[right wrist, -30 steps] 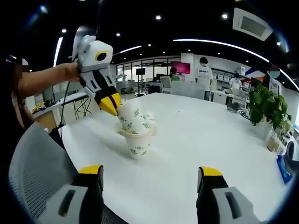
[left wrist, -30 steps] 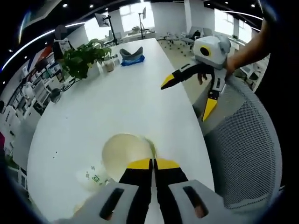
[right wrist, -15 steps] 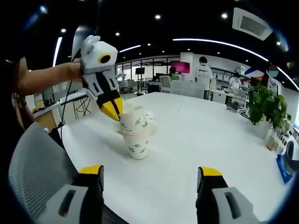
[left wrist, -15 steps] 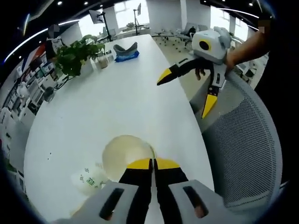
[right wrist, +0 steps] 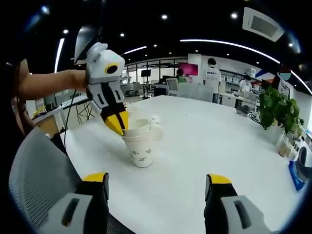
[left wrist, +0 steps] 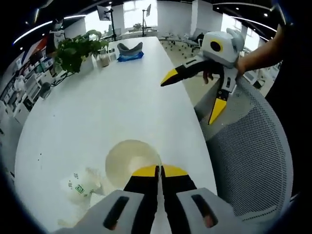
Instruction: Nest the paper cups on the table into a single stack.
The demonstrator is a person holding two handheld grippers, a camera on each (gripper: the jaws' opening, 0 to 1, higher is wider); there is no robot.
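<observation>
**Cup going into the stack near the table's edge**

I'm pinching the rim of the upper paper cup (right wrist: 138,127) with my left gripper (right wrist: 117,123), jaws pressed together, lowering it into the standing cup (right wrist: 140,152) on the white table (right wrist: 204,146). My right gripper (left wrist: 192,90) is hovering spread wide beside the mesh chair (left wrist: 253,156).

Cup stack (right wrist: 139,142) rim part-hidden behind left claw (right wrist: 118,124); lying cup (left wrist: 78,184) blurred.
</observation>
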